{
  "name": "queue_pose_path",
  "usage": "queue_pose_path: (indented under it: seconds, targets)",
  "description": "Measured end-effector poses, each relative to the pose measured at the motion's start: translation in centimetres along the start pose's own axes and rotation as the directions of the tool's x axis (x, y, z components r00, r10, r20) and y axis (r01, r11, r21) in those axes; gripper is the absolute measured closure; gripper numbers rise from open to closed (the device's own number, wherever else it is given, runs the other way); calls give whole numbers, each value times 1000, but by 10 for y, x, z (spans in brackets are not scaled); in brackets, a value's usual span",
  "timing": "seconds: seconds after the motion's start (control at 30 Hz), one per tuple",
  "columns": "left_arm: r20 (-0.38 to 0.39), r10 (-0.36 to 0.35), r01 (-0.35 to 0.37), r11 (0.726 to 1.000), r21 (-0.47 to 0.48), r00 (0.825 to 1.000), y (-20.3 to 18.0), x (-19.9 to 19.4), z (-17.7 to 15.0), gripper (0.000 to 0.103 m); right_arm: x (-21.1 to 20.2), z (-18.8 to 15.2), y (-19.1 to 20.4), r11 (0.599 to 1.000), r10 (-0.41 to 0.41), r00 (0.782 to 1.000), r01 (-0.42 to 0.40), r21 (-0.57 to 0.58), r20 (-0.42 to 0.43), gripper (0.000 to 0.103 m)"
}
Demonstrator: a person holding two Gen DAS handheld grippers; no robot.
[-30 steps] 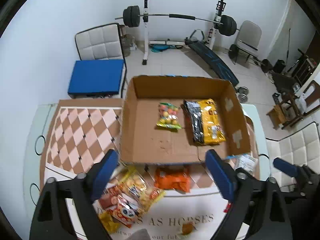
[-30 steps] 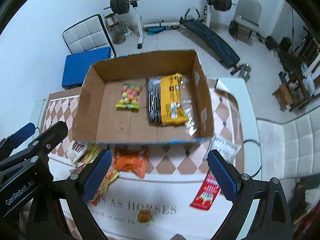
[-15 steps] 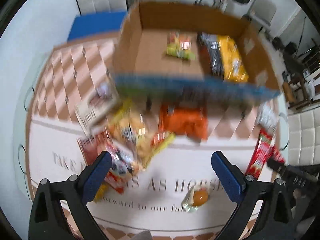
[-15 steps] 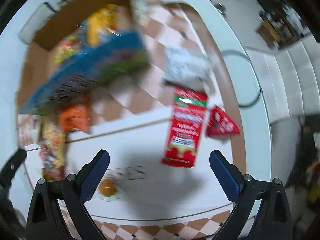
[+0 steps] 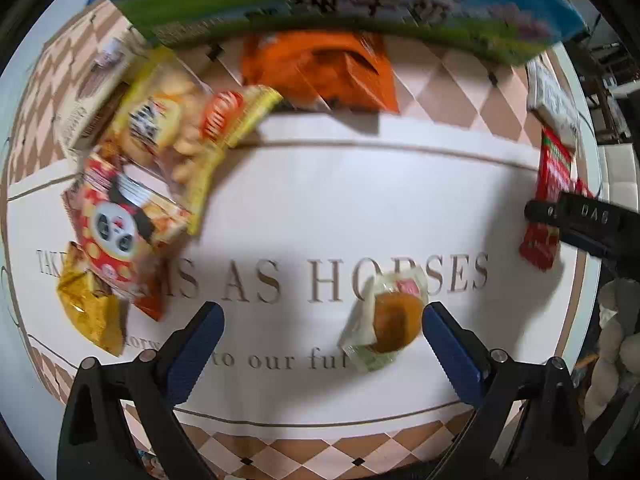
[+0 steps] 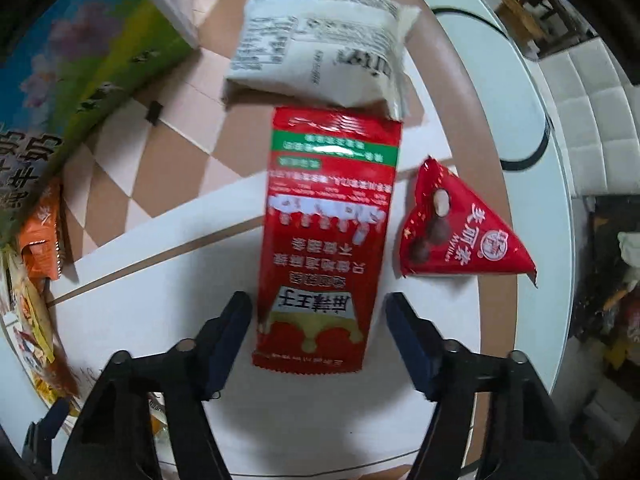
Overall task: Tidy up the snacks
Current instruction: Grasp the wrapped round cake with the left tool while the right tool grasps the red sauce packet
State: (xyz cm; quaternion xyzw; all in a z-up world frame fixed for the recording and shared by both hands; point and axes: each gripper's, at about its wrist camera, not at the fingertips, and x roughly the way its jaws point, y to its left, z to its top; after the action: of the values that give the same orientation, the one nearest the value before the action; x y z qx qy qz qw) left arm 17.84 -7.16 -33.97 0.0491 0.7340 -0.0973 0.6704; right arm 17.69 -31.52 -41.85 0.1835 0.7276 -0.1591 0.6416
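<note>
Both grippers, fingers spread wide and empty, hover over unsorted snacks: left gripper near a wrapped bun, right gripper straddling a red sachet. Most packets lie outside the box on the surface; sorting appears barely begun.

Left gripper points down at the table, jaws spread wide — nothing between the blue fingers. Right gripper is also tipped down near the table's right edge, jaws apart — its blue pads touch nothing. Seen from the left wrist, the right gripper's black body enters from the right edge.
</note>
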Motion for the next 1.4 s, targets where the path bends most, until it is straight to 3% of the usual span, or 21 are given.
queue_pose_path:
  seconds: [0.03, 0.33, 0.43, 0.5, 0.67, 0.77, 0.83, 1.03, 1.4]
  targets:
    - [-6, -9, 9, 1000, 6, 1000, -2, 2, -2, 2, -1, -2, 2, 1000, -3, 1000, 3, -11, 5, 47]
    - [-55, -12, 16, 998, 58, 998, -27, 26, -18, 2, 10, -67, 16, 985, 9, 996, -23, -170, -86, 50]
    - [-70, -8, 13, 997, 74, 998, -38, 36, -20, 15, 13, -79, 16, 985, 14, 995, -30, -169, -99, 48]
    - [-73, 6, 1, 996, 94, 997, -46, 42, -21, 36, 14, -79, 15, 987, 19, 994, -36, -157, -104, 42]
    - [-49, 9, -3, 993, 120, 999, -58, 43, -20, 64, 20, -81, 7, 992, 3, 996, -15, -129, -89, 38]
    - [-38, 14, -9, 994, 111, 999, -65, 45, -22, 64, 20, -74, 13, 993, -22, 998, 15, -118, -60, 38]
    - [-33, 10, -6, 995, 104, 999, -65, 43, -22, 64, 19, -79, 19, 993, -20, 999, 17, -119, -28, 50]
    - [-4, 7, -7, 996, 86, 1000, -52, 25, -22, 65, 15, -92, 34, 986, -24, 1000, 25, -167, 8, 61]
    - [94, -39, 32, 997, 72, 995, -43, -32, -29, 65, -20, -110, 19, 979, 65, 997, -55, -197, 42, 66]
